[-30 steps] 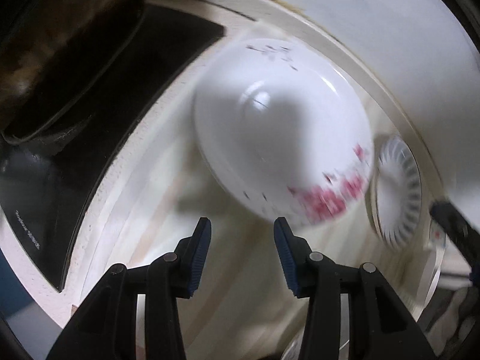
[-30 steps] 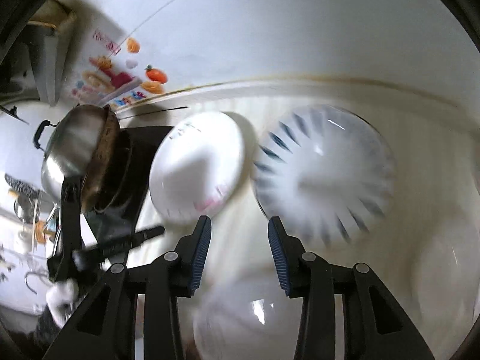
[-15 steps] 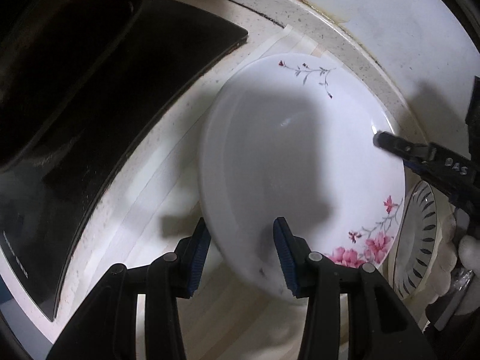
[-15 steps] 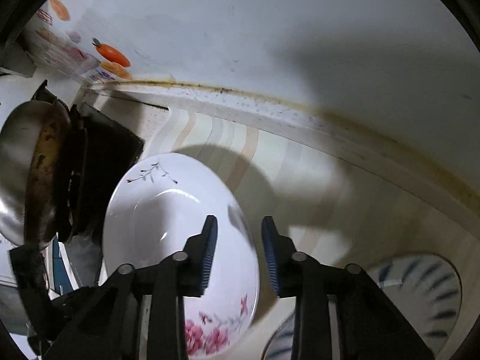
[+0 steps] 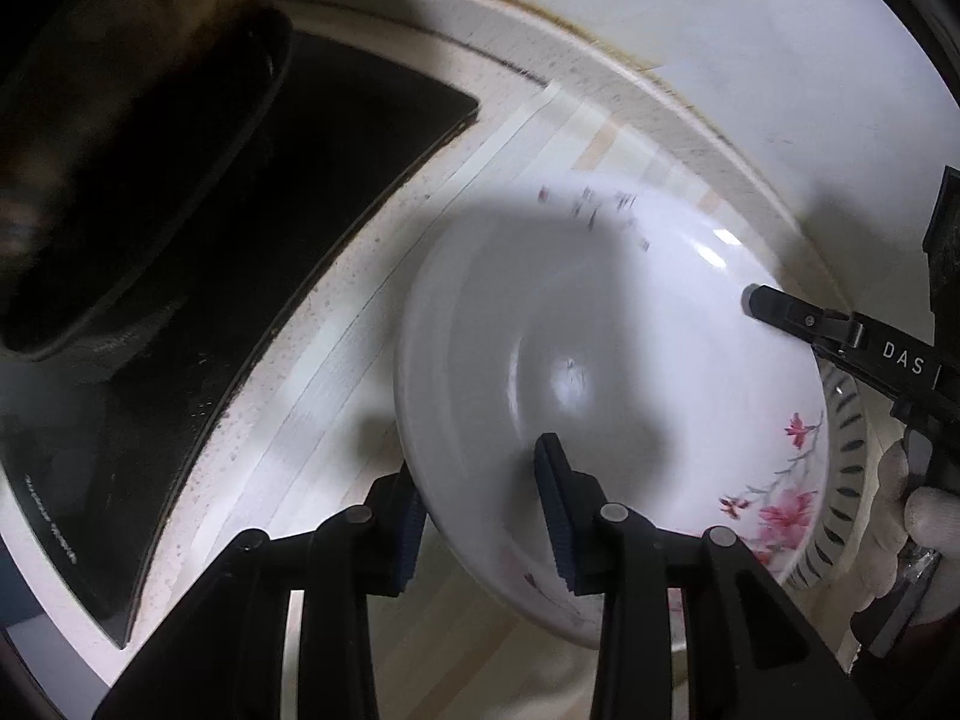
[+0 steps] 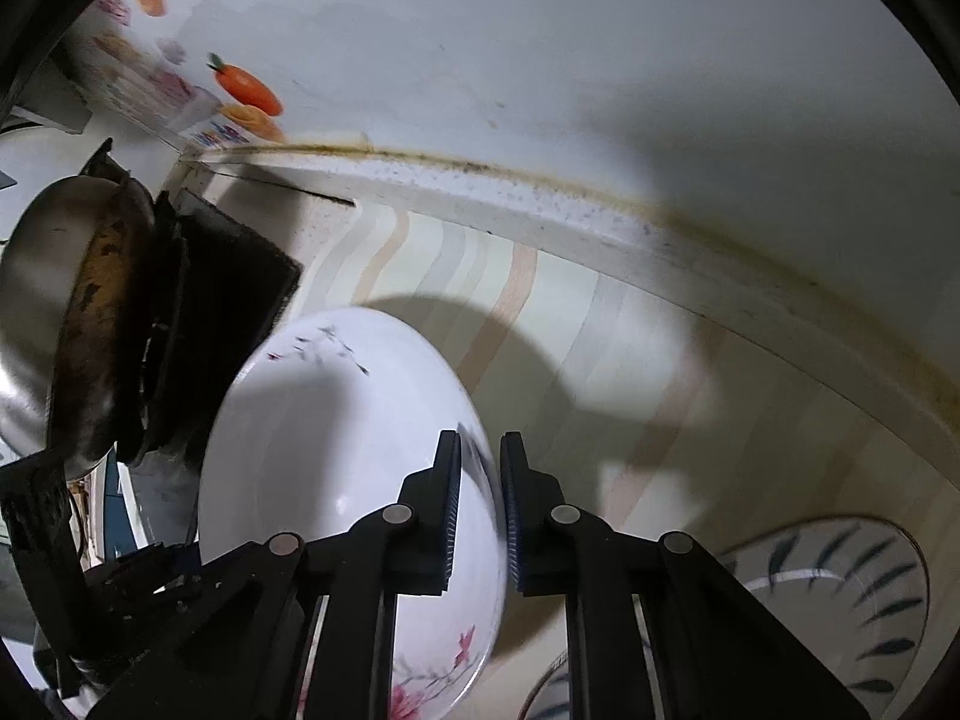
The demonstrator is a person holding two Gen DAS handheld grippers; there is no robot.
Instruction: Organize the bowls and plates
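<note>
A white floral plate (image 5: 630,396) with pink blossoms is held tilted off the striped counter. My right gripper (image 6: 480,510) is shut on its right rim; the plate (image 6: 336,456) fills the lower left of the right wrist view. My left gripper (image 5: 480,516) is open and straddles the plate's near left rim, one finger under it and one inside, apart from the rim. The right gripper also shows in the left wrist view (image 5: 780,312). A white plate with dark blue rim strokes (image 6: 840,594) lies on the counter at lower right, and its edge (image 5: 846,462) shows behind the floral plate.
A black glass stove (image 5: 270,276) lies at left with a dark burnt pan (image 5: 120,138) on it. A steel pot (image 6: 66,312) stands on the stove. The white wall (image 6: 540,60) with a fruit sticker (image 6: 246,87) runs behind the counter (image 6: 600,348).
My right gripper has shut on the floral plate's rim and the plate has tilted up and shifted lower and to the right. My left gripper's fingers now reach around its near rim.
</note>
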